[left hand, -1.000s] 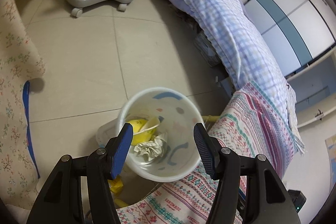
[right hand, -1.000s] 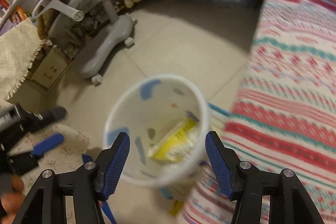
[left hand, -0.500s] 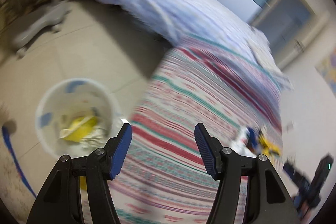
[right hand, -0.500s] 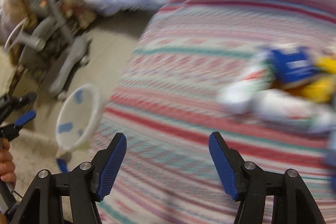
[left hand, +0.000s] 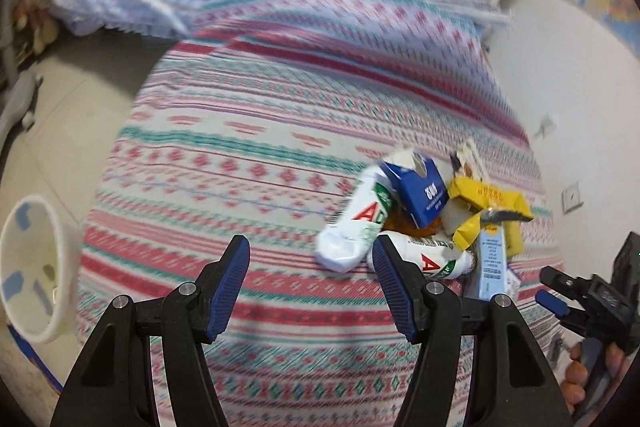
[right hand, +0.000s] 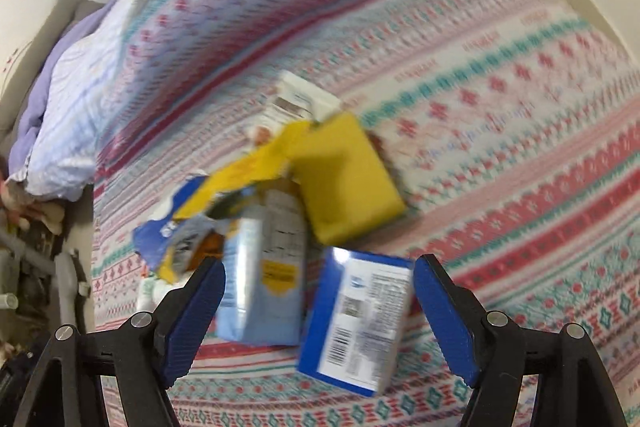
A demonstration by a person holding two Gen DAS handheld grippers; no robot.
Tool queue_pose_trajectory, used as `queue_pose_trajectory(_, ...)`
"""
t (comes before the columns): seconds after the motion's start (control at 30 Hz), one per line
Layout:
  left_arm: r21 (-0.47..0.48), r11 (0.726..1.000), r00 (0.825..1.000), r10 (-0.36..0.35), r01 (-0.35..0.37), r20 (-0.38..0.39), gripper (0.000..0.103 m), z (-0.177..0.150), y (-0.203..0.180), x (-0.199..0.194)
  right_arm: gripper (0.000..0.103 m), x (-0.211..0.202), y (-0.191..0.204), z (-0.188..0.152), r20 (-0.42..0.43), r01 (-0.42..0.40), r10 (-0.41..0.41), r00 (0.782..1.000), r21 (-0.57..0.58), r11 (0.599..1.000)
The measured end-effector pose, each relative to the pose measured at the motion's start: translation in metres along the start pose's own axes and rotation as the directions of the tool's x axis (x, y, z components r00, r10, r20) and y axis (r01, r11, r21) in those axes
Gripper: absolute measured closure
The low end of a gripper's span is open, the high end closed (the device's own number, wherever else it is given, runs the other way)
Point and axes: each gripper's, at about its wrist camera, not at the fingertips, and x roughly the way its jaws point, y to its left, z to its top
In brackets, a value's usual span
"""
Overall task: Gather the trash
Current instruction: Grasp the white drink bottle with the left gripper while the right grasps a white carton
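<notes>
A striped bed (left hand: 248,155) carries the trash pile (left hand: 424,219) at its right, well apart from the bin (left hand: 38,267) at far left. The cartons look light, crushable and fairly slick; the near blue box (right hand: 360,323) is best pinched across its 2 flat faces. The right claw (right hand: 320,319) is spreading, box and pale carton (right hand: 264,267) between its jaws, untouched. The left claw (left hand: 310,283) stands spread, empty, near a white pouch (left hand: 354,227).

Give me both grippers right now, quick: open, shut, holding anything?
Left gripper: open, empty, above the patterned bedspread.
Right gripper: jaws opening, gripping nothing; the blue-and-white carton lies between them, untouched.
</notes>
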Motion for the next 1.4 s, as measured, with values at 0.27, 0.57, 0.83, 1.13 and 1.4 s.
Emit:
queue_pose_trajectory(0.27,0.095,0.993,0.995,0.071,-0.064,-0.068,0.037,0.017,-0.031,0.066,0.021,0.018,-0.019,-0.003,-0.125,-0.05,0.061,0.99,0.089,0.995)
queue_pose_trajectory(0.57,0.111,0.994,0.997,0.034,-0.025,-0.072,0.054,0.017,-0.033,0.08,0.021,0.016,-0.02,-0.002,-0.145,-0.075,0.088,0.985,0.092,0.993)
queue_pose_trajectory(0.83,0.023,1.0,0.996,-0.011,0.013,-0.084,0.058,0.005,-0.01,0.056,0.021,0.028,-0.023,-0.005,-0.176,-0.033,0.045,0.983,0.065,0.997)
queue_pose_trajectory(1.13,-0.043,0.996,0.996,-0.08,0.078,-0.048,0.06,-0.012,0.007,0.017,0.021,0.046,-0.021,-0.015,-0.223,0.009,0.004,0.975,0.053,0.999)
queue_pose_trajectory(1.4,-0.06,0.992,0.994,-0.112,0.11,-0.022,0.06,-0.019,0.016,-0.002,0.043,0.06,-0.006,-0.028,-0.245,0.034,-0.034,0.969,-0.004,0.999)
